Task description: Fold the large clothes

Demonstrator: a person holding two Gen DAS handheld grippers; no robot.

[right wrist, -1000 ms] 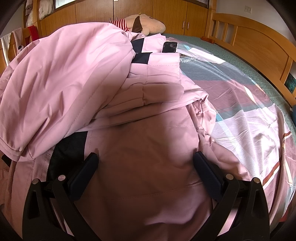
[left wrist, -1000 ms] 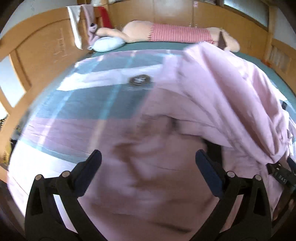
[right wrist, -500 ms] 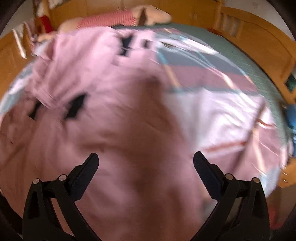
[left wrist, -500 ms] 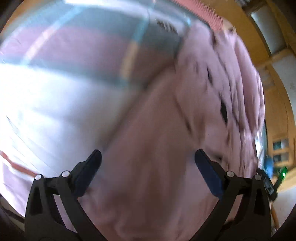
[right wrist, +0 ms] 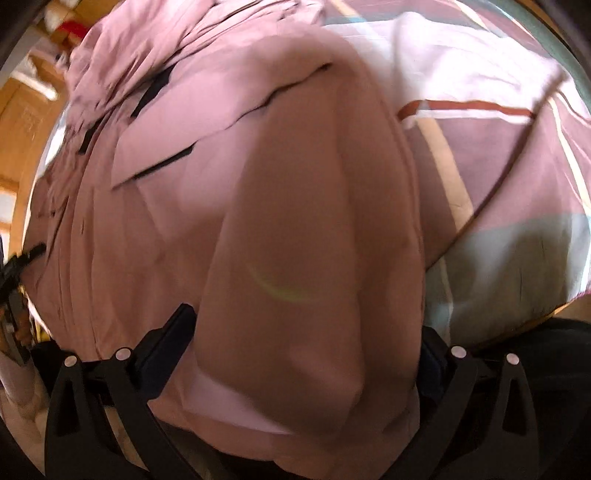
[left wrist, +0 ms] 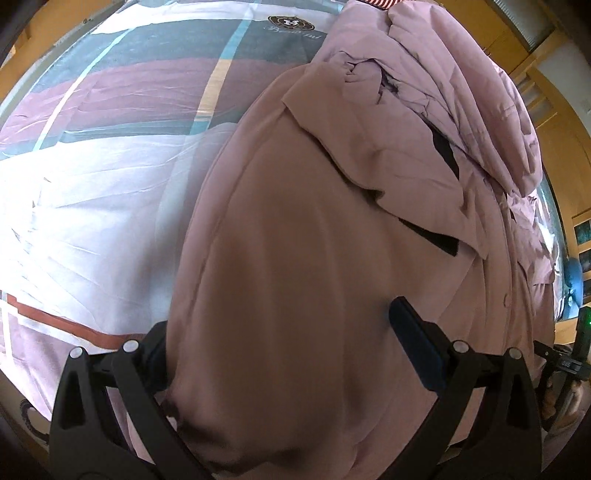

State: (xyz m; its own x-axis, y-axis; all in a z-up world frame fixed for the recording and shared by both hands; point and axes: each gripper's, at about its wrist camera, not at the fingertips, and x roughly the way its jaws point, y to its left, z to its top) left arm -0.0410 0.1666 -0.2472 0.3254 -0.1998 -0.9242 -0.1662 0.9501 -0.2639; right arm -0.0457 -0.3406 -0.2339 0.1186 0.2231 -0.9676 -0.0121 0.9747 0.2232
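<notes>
Left claw (left wrist: 284,332) spread wide, pink coat (left wrist: 314,258) bulging between fingers; striped bedsheet (left wrist: 110,147) beneath.

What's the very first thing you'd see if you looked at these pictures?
A big pink coat fills the middle of both views, bulging up between each gripper's open black fingers. Behind it lies a striped bedsheet in pink, white and grey, with a round crest printed near the top of the left view.

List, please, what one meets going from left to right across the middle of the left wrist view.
Striped bedsheet → broad smooth panel of the pink coat → coat's folded flap with black edges → wooden furniture at the right edge.
</notes>
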